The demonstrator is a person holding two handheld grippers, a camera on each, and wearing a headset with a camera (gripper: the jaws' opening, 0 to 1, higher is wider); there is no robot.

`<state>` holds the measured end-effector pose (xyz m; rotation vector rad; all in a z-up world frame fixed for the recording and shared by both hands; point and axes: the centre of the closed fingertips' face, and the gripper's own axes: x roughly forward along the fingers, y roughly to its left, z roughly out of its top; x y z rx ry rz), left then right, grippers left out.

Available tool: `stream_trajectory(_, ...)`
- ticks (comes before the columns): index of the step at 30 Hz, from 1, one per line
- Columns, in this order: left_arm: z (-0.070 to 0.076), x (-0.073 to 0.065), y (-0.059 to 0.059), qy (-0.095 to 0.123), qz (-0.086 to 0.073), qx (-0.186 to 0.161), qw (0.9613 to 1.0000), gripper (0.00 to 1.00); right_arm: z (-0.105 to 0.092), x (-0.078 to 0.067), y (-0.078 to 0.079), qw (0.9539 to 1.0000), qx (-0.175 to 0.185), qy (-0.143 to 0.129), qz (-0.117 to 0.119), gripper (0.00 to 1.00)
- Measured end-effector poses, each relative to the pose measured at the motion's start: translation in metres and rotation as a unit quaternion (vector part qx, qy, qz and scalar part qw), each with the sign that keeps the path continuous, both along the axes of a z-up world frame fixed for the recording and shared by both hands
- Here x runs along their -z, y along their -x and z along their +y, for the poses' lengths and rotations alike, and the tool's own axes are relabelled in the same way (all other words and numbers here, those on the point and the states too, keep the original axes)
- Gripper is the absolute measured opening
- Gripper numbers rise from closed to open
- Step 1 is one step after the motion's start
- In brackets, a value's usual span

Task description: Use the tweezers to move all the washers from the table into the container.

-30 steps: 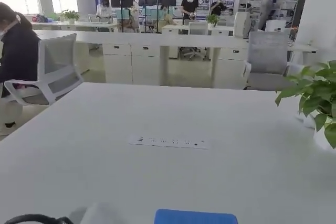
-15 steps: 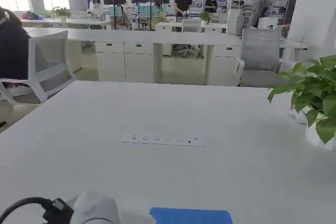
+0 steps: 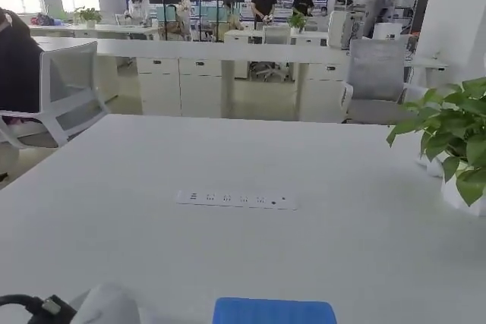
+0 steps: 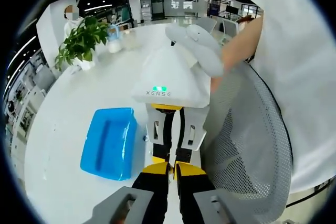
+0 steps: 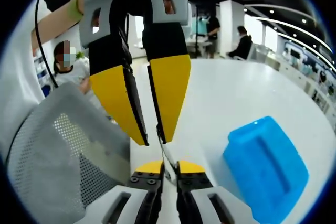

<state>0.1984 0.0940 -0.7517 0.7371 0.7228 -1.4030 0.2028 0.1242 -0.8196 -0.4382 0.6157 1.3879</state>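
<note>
Jaws first: the right gripper (image 5: 170, 167), at the bottom centre of its own view, is clamped on the thin tweezers (image 5: 164, 153). The left gripper (image 5: 153, 142) hangs in from the top, yellow tips a sliver apart around the tweezers' far end, and we can't tell if it pinches. We spot the blue container (image 5: 265, 166) at lower right, on the white table (image 5: 236, 93).

Yellow-tipped black fingers (image 5: 168, 87), white housing (image 4: 168, 77) marked XENSE, black cable (image 3: 21, 299), white shirt (image 4: 299, 77)
</note>
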Motion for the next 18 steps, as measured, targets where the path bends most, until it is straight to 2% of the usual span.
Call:
stream_trajectory(1, 0.0004, 0.0004, -0.0012, -0.001, -0.003, 0.000, 1.0000, 0.00, 0.0006, 0.0001, 0.0016, 1.0000, -0.001, -0.001, 0.001, 0.06)
stream_trajectory(2, 0.0013, 0.0014, -0.0008, -0.003, 0.004, -0.004, 1.0000, 0.00, 0.0009, 0.0001, 0.0006, 1.0000, 0.002, 0.000, -0.005, 0.06)
stream_trajectory(4, 0.0016, 0.0018, -0.0003, 0.000, 0.014, -0.006, 0.9999, 0.00, -0.0002, 0.0020, 0.0007, 1.0000, 0.003, 0.006, -0.002, 0.06)
stream_trajectory(10, 0.0020, 0.0019, -0.0018, 0.004, 0.034, -0.017, 0.9993, 0.00, 0.0009, 0.0019, 0.0009, 1.0000, 0.006, 0.002, 0.004, 0.07)
stream_trajectory(15, 0.0010, 0.0026, -0.0080, 0.002, 0.034, -0.021, 0.9992, 0.00, 0.0012, 0.0019, -0.0039, 0.9996, 0.020, 0.000, 0.020, 0.07)
stream_trajectory(18, 0.0018, 0.0064, -0.0091, -0.014, 0.034, -0.014, 0.9992, 0.00, 0.0018, 0.0021, -0.0038, 0.9996, 0.018, 0.000, 0.024, 0.07)
